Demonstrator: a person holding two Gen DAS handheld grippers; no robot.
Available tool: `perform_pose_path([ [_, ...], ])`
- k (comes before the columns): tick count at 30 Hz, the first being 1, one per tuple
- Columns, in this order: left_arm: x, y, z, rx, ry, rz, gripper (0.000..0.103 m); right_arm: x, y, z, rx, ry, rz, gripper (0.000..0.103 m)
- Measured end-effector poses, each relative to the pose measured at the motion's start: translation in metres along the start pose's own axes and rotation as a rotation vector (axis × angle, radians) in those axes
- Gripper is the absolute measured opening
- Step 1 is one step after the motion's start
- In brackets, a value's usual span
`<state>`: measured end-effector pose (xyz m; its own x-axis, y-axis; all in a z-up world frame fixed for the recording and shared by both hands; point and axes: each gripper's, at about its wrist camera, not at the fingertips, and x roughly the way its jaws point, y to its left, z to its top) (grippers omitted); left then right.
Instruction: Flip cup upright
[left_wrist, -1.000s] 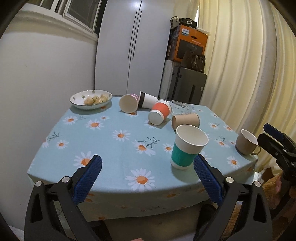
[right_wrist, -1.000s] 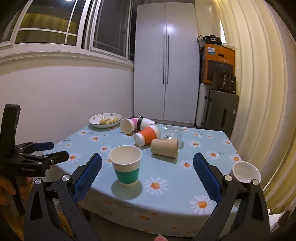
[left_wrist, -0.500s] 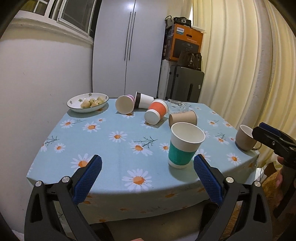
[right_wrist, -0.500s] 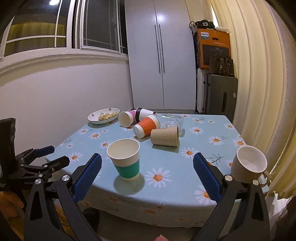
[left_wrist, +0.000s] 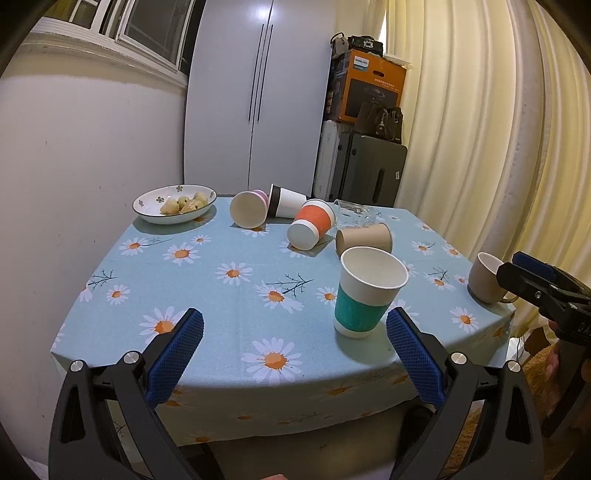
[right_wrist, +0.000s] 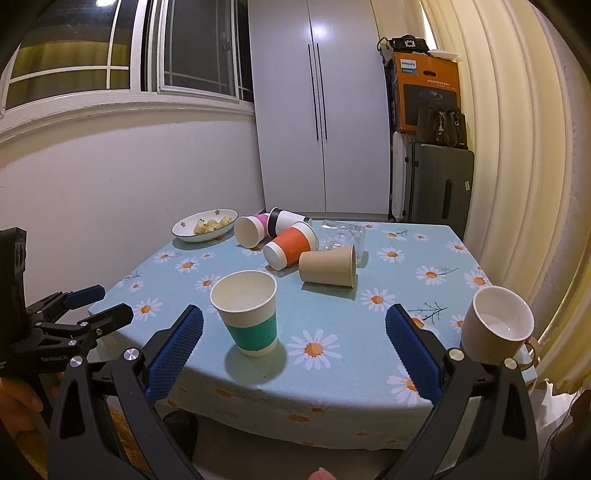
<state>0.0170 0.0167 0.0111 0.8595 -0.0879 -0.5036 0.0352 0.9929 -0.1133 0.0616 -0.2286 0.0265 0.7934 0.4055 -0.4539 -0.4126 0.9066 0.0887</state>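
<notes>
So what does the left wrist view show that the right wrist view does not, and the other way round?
Only the left wrist view shows the right gripper, at its right edge beside the mug.

Only the right wrist view shows the left gripper, at its left edge, plus the large window and the inside of the mug.

Both show the table with the upright teal cup, the tipped brown cup, orange cup, pink cup, the glass and the bowl. Each view's own fingers are spread wide.
</notes>
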Motion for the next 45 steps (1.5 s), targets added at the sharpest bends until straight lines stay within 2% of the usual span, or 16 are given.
perform_pose_path([
  [45,-0.0004,-0.0002,0.0027,-0.008,0.01,-0.006,0.097,0.0081,0.0014,-0.0048,-0.038,0.026,-0.028,0.098],
])
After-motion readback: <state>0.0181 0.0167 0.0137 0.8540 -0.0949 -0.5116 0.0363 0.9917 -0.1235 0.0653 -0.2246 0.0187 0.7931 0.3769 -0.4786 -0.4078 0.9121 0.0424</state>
